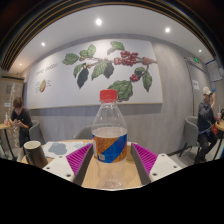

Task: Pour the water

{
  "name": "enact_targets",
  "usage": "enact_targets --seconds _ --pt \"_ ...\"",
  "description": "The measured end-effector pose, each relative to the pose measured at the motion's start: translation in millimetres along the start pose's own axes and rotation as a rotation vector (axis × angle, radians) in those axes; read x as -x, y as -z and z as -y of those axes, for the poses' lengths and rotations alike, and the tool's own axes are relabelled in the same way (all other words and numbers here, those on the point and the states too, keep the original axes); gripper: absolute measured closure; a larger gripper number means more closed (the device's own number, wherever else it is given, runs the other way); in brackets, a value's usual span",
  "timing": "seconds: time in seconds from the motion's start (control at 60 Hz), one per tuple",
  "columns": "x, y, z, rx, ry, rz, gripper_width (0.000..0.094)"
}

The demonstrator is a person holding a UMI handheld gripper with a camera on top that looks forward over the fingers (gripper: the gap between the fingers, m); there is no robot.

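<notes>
Magenta-padded fingers (110,163) clamp an upright, red-capped clear bottle (109,137).

One view only, we are looking from the gripper (111,160) forward along its fingers, sitting low and very near the bottle (110,135), facing the wall mural (105,65) beyond, wide-angle.

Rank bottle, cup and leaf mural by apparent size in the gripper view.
1. Leaf mural, widest span, though it is far off on the back wall.
2. Bottle, tall only because it stands between the claw fingers, close to the camera.
3. Cup, smallest, on the table beside the bottle.
True sizes cannot be compared.
</notes>
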State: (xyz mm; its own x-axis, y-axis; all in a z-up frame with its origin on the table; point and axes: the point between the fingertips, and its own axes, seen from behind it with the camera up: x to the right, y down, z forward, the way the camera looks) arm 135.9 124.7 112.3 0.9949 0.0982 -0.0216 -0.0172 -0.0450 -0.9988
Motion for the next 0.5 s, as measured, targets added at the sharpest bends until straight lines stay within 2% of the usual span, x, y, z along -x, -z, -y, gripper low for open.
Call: enact_targets --seconds 0.017,0.033,0.05,0.1,0.2,0.283,0.4,0.5 --pt "2.2 -1.8 0.6 -0.002 0.001 0.011 0.0174" --pt "4.3 -3.4 0.9 -0.002 0.000 0.020 0.0256" --pt "5.1 -5.0 0.4 -0.001 -0.004 0.023 0.0401" --pt "3.8 -8.1 0.3 -0.006 -0.012 0.004 0.0417" --pt "4.7 -5.9 -1.1 -0.011 0.018 -0.004 0.0550" --pt "11.5 -7.8 -1.1 -0.027 0.047 -0.021 0.0604" --pt "15.0 -7.2 2.4 -0.015 0.126 -0.009 0.0607" --pt "21.3 -7.6 24.4 -0.039 0.329 -0.078 0.0609"
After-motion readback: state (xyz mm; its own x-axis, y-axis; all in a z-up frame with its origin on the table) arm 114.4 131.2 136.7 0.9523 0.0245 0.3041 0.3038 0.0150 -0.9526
